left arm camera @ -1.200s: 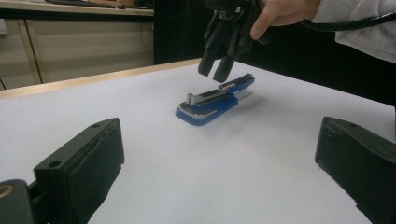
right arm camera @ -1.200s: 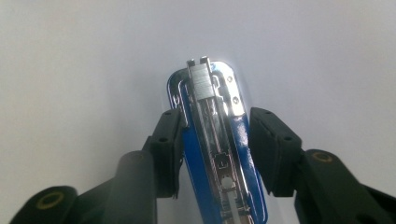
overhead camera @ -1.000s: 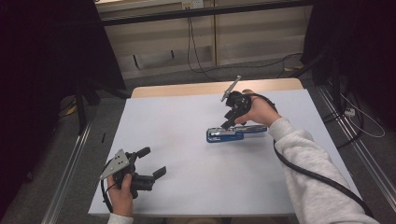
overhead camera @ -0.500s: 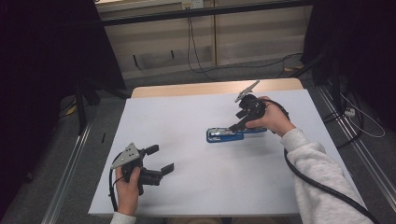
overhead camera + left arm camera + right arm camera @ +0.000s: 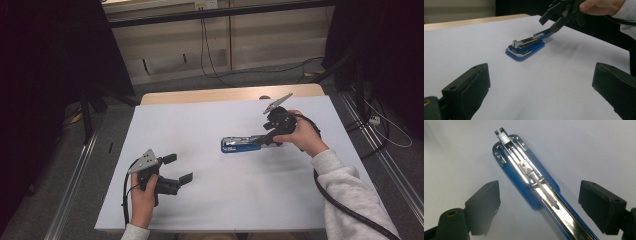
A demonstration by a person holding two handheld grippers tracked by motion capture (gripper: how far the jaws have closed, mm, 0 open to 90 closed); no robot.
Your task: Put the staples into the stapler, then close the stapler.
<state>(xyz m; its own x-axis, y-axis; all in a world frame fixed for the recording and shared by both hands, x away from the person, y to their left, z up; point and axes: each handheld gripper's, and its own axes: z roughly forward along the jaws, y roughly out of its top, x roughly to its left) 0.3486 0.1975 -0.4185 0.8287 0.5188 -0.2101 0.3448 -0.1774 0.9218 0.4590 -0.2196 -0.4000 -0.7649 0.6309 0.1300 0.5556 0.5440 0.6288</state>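
Blue stapler [image 5: 245, 144]: lies flat, mid-right on the white table [image 5: 210, 200]. Right tool [image 5: 270, 134]: hand angled down-left over the stapler's rear end, jaws just opened wide, straddling it without pressing. Left tool [image 5: 177, 170]: held low near the front-left edge, jaws wide, empty.

The stapler [image 5: 246, 144] has a bright blue base and blue rear arm, with a shiny silver metal channel along its top and a small white part inside that channel. Both tools, the left tool [image 5: 179, 169] and the right tool [image 5: 267, 136], are black with a grey plate on top. The surface [image 5: 210, 125] is plain white, with a pale wood strip at its far edge, and the person's sleeve [image 5: 350, 190] is light grey.
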